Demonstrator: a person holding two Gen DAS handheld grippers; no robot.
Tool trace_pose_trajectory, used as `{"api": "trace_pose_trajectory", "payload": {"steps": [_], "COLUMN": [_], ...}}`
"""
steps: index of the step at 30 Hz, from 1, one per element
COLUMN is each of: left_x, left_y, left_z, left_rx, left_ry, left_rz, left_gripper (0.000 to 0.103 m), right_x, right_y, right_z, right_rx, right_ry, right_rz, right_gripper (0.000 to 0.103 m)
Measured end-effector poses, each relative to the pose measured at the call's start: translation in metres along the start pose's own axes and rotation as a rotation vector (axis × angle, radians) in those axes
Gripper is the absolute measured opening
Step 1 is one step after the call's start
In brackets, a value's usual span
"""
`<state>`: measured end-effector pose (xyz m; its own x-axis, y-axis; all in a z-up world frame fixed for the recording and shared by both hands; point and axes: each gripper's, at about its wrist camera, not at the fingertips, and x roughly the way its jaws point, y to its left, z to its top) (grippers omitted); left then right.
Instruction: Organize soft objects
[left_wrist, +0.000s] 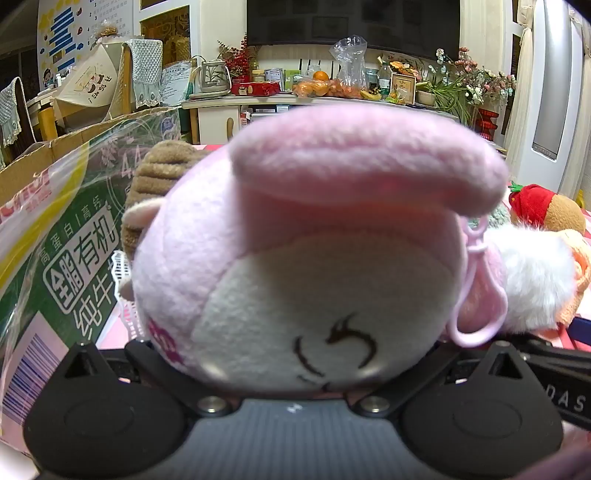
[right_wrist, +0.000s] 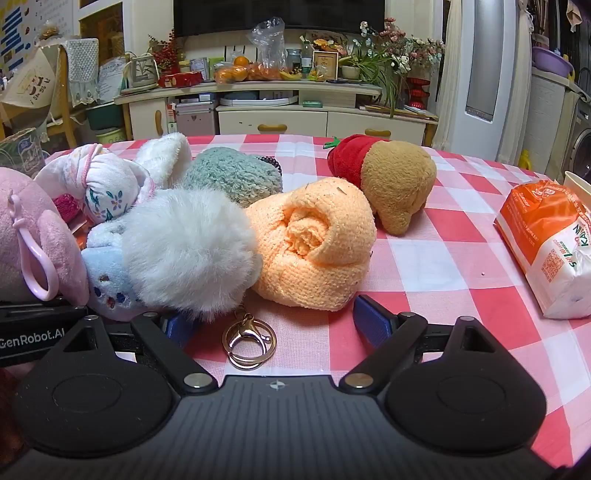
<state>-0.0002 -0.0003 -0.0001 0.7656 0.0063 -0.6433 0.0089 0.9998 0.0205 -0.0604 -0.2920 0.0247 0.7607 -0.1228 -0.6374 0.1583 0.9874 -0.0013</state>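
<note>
Crowding one checked table (right_wrist: 424, 258): seven soft toys, one tissue pack (right_wrist: 550, 243).

Both claws (left_wrist: 295, 354) (right_wrist: 273, 325) wide open

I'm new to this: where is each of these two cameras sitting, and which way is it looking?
Left wrist view: on the left gripper, looking forward and somewhat down at a pink plush toy filling its open jaws, cardboard box on the left; only the gripper's black fingers show.
Right wrist view: on the right gripper, facing the checked tablecloth, white fluffy pompom and rolled orange towel; open jaws, nothing held.
Shared: the pink plush toy, its pink clip, the strawberry-capped brown plush.
</note>
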Motion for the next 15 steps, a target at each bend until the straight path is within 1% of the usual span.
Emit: {"api": "trace_pose_trajectory", "payload": {"steps": [2, 6, 9, 10, 11, 13, 15], "left_x": [-0.002, -0.005, -0.007, -0.013, -0.015, -0.02, -0.025], "left_y": [0.0, -0.002, 0.003, 0.002, 0.002, 0.002, 0.004], "left_z": [-0.001, 0.0, 0.004, 0.001, 0.002, 0.004, -0.007], "left_rx": [0.009, 0.017, 0.045, 0.055, 0.06, 0.063, 0.066], "left_ry": [0.0, 0.026, 0.03, 0.025, 0.028, 0.026, 0.017], "left_rz": [-0.008, -0.013, 0.008, 0.017, 0.025, 0.033, 0.034], "left_gripper": [0.103, 0.102, 0.102, 0.102, 0.102, 0.102, 0.102], "right_x": [0.001, 0.002, -0.007, -0.009, -0.018, -0.019, -0.019], "right_y": [0.0, 0.0, -0.001, 0.0, 0.001, 0.001, 0.003], "right_z": [0.001, 0.002, -0.006, -0.006, -0.013, -0.013, -0.011], "right_rx": [0.005, 0.008, 0.013, 0.013, 0.01, -0.005, -0.016], "right_ry": [0.025, 0.022, 0.019, 0.019, 0.009, 0.009, 0.004], "right_rz": [0.005, -0.007, -0.022, -0.03, -0.035, -0.04, -0.029], "right_gripper": [0.103, 0.103, 0.103, 0.103, 0.103, 0.103, 0.103]}}
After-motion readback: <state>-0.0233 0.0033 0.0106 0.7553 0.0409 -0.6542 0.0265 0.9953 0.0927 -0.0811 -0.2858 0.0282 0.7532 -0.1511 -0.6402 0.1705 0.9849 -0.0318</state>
